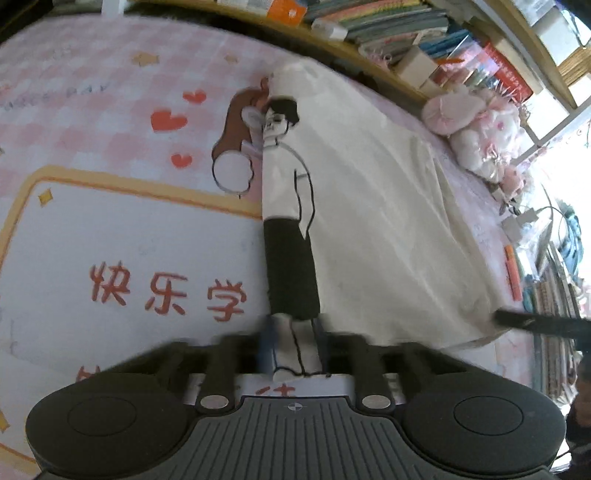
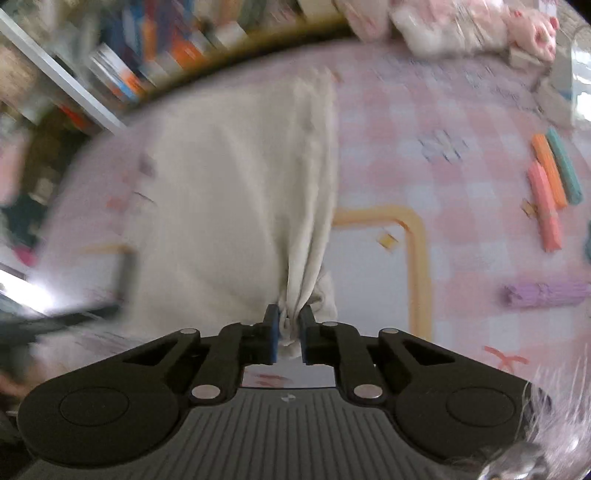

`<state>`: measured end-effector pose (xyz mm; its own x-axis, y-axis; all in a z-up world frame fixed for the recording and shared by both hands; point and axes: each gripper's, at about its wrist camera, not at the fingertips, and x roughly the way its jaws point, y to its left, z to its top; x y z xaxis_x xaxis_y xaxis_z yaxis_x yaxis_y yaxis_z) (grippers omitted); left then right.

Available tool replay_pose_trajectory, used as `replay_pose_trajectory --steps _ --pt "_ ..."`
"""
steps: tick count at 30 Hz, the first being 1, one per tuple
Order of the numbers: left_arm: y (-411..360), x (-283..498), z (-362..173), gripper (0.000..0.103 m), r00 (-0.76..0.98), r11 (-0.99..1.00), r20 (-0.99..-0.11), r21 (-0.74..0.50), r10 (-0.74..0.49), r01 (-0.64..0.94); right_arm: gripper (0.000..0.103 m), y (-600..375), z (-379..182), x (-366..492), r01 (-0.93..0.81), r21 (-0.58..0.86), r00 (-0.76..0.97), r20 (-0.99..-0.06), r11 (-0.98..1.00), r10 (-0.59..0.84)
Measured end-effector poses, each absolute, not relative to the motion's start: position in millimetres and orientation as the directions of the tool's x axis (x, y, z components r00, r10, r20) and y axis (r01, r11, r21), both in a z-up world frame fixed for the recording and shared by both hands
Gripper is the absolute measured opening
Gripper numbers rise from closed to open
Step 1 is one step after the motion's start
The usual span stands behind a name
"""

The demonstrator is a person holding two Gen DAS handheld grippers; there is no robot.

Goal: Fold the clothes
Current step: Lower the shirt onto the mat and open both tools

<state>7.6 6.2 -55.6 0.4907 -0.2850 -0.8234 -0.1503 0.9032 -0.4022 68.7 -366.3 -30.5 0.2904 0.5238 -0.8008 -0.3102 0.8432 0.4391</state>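
Observation:
A cream T-shirt with a printed cartoon figure lies folded lengthwise on the pink checked mat. Its straight folded edge runs away from my left gripper, which is shut on the near end of that edge, where the print's legs show. In the right wrist view the same cream T-shirt stretches away across the mat. My right gripper is shut on a bunched corner of its cloth, which gathers into pleats between the blue pads. The other gripper's dark finger pokes in at the right of the left wrist view.
Shelves of books line the far side of the mat. Pink and white plush toys sit at the far right. Coloured blocks and a purple block lie on the mat to the right. A person's hand shows at the right edge.

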Motion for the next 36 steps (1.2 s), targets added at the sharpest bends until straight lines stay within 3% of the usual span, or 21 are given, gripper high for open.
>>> replay_pose_trajectory --steps 6,18,20,22,30,36 --pt "20 -2 -46 0.003 0.533 0.882 -0.785 -0.451 -0.316 -0.141 0.011 -375 -58 64 -0.184 0.399 0.257 -0.862 0.898 0.436" --pt "26 -6 -39 0.005 0.48 0.906 -0.787 -0.421 -0.388 0.042 0.014 -346 -58 54 -0.252 0.303 0.31 -0.874 0.919 0.373" --pt "30 -4 -39 0.011 0.465 0.913 -0.799 -0.406 -0.381 0.049 0.017 -345 -58 53 -0.251 0.286 0.319 -0.877 0.925 0.358" --pt "36 -1 -38 0.019 0.46 0.92 -0.809 -0.39 -0.364 0.042 0.03 -341 -57 51 -0.263 0.243 0.334 -0.885 0.934 0.324" --pt "73 55 -36 0.063 0.572 0.887 -0.741 -0.459 -0.352 -0.05 0.034 -332 -48 48 -0.24 0.176 0.415 -0.87 0.955 0.265" --pt "79 112 -46 0.067 0.58 0.866 -0.73 -0.493 -0.36 -0.084 0.035 -324 -36 40 -0.209 0.114 0.489 -0.848 0.971 0.205"
